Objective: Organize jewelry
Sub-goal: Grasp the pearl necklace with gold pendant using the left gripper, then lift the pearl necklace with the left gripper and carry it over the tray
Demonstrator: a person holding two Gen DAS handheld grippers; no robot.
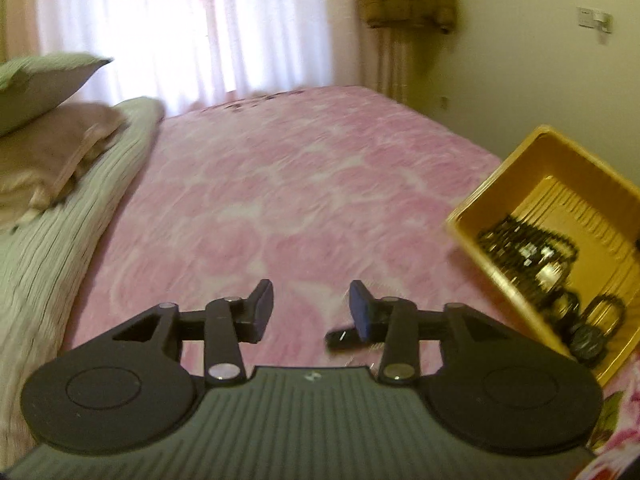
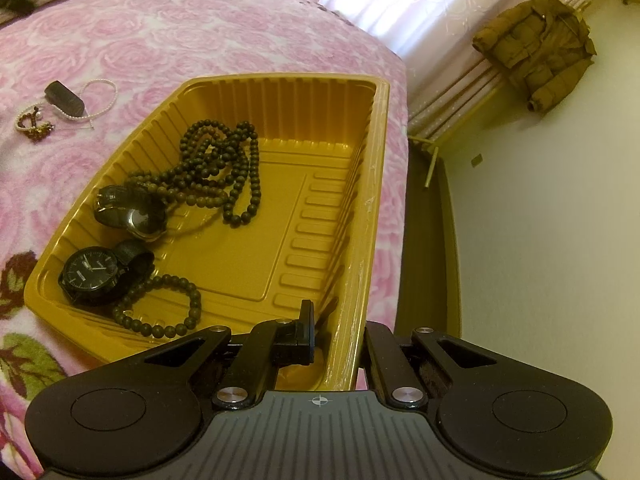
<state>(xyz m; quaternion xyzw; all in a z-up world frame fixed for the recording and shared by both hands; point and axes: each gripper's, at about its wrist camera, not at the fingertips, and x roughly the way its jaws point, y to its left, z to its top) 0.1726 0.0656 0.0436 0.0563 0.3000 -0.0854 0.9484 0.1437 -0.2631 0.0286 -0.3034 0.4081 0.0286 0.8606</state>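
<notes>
A yellow plastic tray [image 2: 360, 208] lies on the pink bed and holds a long dark bead necklace [image 2: 218, 168], a bead bracelet [image 2: 168, 320] and two black watches [image 2: 90, 274]. My right gripper [image 2: 336, 336] is shut on the tray's near right wall, one finger inside and one outside. On the bed left of the tray lie a pearl bracelet [image 2: 100, 100], a dark small block [image 2: 64, 98] and a gold-and-pearl piece [image 2: 34, 122]. My left gripper [image 1: 312, 308] is open and empty above the bedspread; the dark block [image 1: 342, 338] lies just below its right finger. The tray [image 1: 500, 200] shows at right.
Pillows [image 1: 44, 128] and a ribbed green cover [image 1: 60, 240] lie at the bed's left. A brown jacket [image 2: 540, 52] hangs by the curtain. The bed's edge [image 2: 424, 240] drops off just right of the tray, with a wall beyond.
</notes>
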